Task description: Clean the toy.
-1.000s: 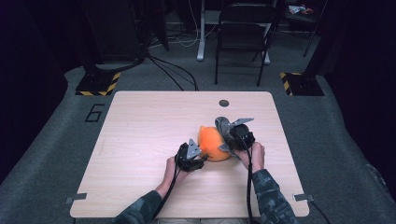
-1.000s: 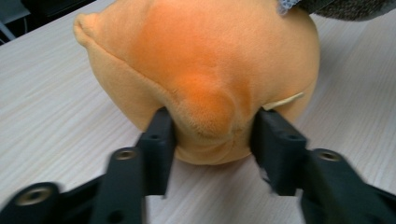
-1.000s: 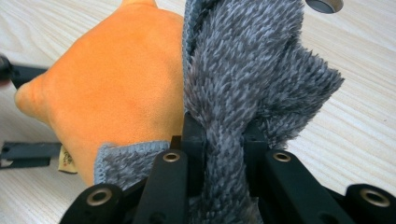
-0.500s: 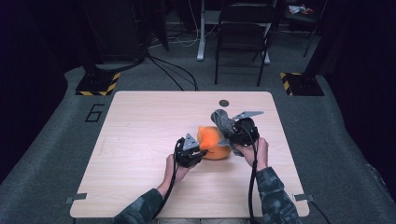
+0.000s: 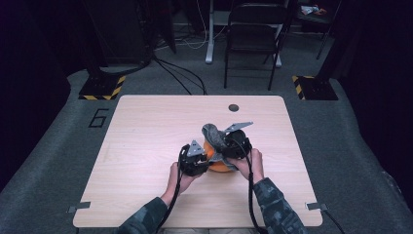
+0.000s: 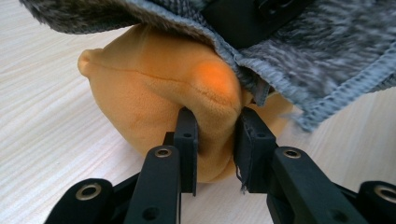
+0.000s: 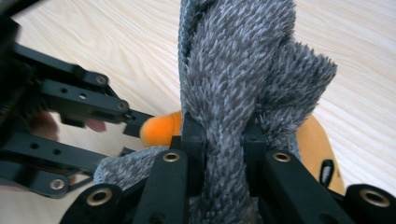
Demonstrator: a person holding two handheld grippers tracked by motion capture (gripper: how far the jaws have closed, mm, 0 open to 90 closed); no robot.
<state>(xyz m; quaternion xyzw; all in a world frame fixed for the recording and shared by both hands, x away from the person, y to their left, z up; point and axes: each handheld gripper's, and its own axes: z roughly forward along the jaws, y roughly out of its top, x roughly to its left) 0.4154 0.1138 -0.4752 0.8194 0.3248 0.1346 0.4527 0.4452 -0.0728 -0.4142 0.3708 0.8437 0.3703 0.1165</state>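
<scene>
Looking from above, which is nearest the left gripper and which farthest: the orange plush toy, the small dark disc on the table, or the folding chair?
1. Orange plush toy: right beside the left gripper, pinched in its jaws.
2. Small dark disc: farther up the table, near its far edge, to the right.
3. Folding chair: on the floor beyond the table.
</scene>
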